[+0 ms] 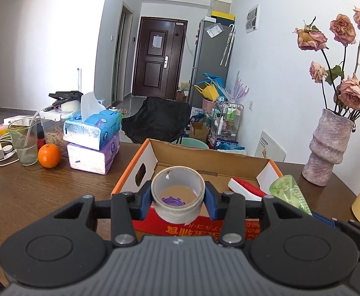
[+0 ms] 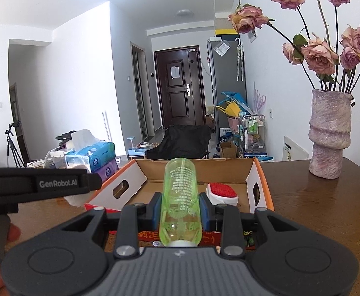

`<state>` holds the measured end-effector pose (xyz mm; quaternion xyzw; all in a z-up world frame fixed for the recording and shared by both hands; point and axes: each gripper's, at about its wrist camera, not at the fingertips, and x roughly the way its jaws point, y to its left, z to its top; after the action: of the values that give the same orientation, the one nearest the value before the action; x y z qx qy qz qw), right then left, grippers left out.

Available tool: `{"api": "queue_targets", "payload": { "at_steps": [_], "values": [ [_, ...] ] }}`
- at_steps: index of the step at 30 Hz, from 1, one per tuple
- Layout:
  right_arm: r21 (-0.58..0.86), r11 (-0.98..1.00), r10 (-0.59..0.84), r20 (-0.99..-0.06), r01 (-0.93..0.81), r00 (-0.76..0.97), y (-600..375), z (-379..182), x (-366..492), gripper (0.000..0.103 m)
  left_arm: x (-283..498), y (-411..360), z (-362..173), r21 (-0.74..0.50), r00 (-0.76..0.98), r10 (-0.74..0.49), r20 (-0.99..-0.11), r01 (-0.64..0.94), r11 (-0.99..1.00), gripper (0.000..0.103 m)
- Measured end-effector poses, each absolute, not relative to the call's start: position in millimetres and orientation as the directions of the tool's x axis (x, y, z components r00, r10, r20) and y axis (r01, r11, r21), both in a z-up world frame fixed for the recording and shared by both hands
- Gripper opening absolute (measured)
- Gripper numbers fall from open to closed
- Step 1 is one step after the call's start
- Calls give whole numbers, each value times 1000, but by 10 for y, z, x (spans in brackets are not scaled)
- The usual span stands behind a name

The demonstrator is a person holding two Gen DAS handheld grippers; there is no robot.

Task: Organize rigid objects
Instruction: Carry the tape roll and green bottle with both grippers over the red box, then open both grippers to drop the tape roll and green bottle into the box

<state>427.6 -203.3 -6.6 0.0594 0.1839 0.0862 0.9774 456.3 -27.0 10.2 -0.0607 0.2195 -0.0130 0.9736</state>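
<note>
Left wrist view: the left gripper (image 1: 178,198) clamps a roll of tape (image 1: 178,193) by its sides, held above the near edge of the cardboard box (image 1: 205,159), probably for dropping in. The right gripper (image 2: 180,208) squeezes a green bottle (image 2: 180,197) lengthwise, aimed at the same box. A purple object inside the box shows only through the roll's core.

a dark wooden table (image 1: 32,192) bears a cardboard box (image 1: 140,157), vase (image 1: 327,148), orange (image 1: 48,156) and glass (image 1: 24,143).
</note>
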Motion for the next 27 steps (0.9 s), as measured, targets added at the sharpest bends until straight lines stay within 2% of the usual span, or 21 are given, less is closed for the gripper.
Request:
{"api": "queue_targets", "payload": {
  "at_steps": [27],
  "values": [
    [153, 974, 214, -405, -164, 889, -2013, -112, 5113, 30, 5305, -344, -13, -90, 890, -27, -456, -17, 996, 44]
  ]
}}
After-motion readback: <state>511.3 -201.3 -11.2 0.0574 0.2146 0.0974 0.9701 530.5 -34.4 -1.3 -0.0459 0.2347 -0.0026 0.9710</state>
